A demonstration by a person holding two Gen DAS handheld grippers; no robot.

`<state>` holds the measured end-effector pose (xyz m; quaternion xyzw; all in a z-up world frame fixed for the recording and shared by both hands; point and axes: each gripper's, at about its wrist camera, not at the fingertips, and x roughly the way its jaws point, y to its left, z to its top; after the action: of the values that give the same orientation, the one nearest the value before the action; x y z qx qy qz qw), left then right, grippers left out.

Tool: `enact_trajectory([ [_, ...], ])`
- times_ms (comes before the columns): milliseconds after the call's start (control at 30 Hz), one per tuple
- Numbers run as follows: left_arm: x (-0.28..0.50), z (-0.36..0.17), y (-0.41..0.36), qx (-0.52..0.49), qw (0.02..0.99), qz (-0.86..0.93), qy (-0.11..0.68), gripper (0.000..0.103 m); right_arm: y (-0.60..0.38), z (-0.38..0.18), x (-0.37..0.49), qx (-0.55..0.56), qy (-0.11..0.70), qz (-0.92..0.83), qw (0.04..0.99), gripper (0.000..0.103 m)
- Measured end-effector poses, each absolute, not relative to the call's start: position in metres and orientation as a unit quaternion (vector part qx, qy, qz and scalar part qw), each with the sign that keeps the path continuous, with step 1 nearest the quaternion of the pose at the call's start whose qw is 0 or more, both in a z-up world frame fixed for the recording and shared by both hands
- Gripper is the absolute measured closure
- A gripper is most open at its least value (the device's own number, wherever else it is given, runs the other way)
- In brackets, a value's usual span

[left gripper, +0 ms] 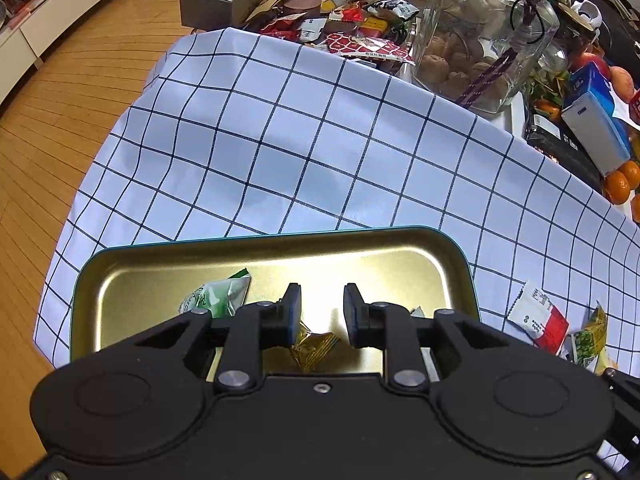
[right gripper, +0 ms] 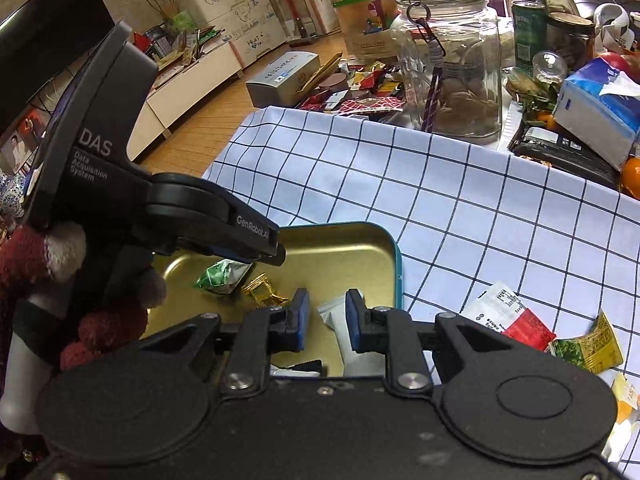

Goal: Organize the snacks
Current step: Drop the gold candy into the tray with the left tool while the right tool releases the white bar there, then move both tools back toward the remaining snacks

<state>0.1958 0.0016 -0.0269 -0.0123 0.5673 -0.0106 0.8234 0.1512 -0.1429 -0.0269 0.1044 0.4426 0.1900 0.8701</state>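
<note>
Tin point(right gripper: 394, 256): on checked cloth, holds green, gold, white packets. Red-white packet point(right gripper: 508, 316) beside tin, outside. Left tool point(left gripper: 320, 308), right tool point(right gripper: 327, 314): apart, empty, over tin. Advice: right tool takes red-white packet flat by edge.

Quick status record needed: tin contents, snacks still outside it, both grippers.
container: gold-lined teal metal tin on the blue-checked white cloth
in tin: green-white crinkled packet; gold foil candy; plain white sachet
left out on cloth: red-and-white flat packet; yellow-green packet
left gripper: open, empty, above tin
right gripper: open, white sachet between its fingers, not clamped
</note>
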Motion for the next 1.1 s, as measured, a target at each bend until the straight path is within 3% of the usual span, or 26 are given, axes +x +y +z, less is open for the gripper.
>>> enact_trajectory([
  [267,0.196,-0.026,-0.001,-0.010,0.824,-0.010,0.566,0.071,-0.146,-0.028,0.152,0.104,0.442,0.174,0.874,0.078],
  [567,0.196,-0.019,-0.029,-0.001,0.828,-0.032,0.559,0.071,-0.170,-0.029,0.153,0.110,0.436,0.133,0.883,0.061],
  [733,0.193,-0.016,-0.054,0.025,0.832,-0.058,0.552,0.070,-0.195,-0.028,0.151,0.109,0.425,0.098,0.893,0.043],
  [1100,0.184,-0.008,-0.106,0.047,0.825,-0.129,0.548,0.070,-0.288,-0.034,0.152,0.171,0.449,-0.016,0.877,0.038],
])
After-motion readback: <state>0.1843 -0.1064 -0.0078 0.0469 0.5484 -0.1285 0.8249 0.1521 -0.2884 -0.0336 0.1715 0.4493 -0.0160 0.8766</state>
